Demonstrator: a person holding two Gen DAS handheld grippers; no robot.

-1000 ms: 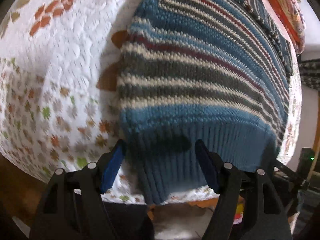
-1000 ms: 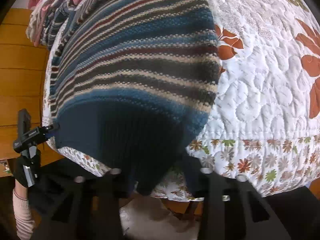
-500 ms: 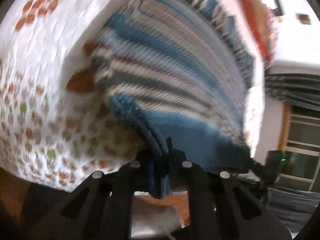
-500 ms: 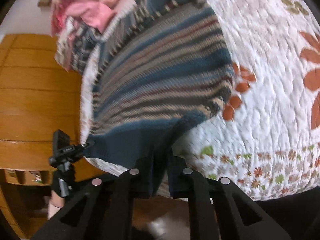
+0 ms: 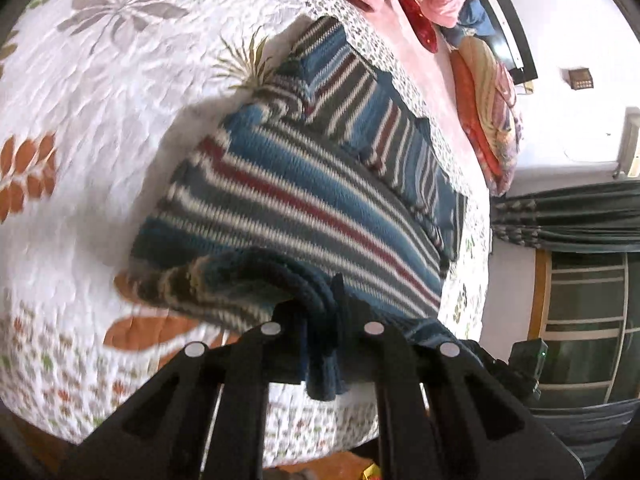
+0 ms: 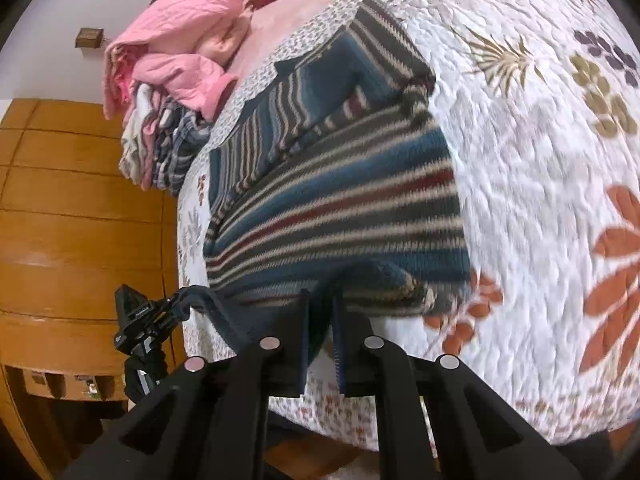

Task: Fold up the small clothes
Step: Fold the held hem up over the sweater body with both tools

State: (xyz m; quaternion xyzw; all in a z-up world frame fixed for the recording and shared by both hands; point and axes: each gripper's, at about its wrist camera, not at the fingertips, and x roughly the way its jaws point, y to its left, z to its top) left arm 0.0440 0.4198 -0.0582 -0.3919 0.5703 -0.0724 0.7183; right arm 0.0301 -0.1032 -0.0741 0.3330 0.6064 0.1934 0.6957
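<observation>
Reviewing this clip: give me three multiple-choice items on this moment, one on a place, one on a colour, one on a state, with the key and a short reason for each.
1. Where does the striped sweater lie?
A. on the floral quilt
B. on a wooden floor
C. inside a basket

2. What colour is the ribbed hem that the grippers hold?
A. pink
B. dark blue
C. yellow

3. How does the left gripper stand?
A. wide open above the quilt
B. shut on nothing
C. shut on the hem

Key:
1 A, the sweater's body rests on the white quilt with leaf prints in both views.
2 B, the band between the fingers is plain dark blue rib.
3 C, dark blue fabric is pinched between its closed fingers; the right gripper grips the hem likewise.
</observation>
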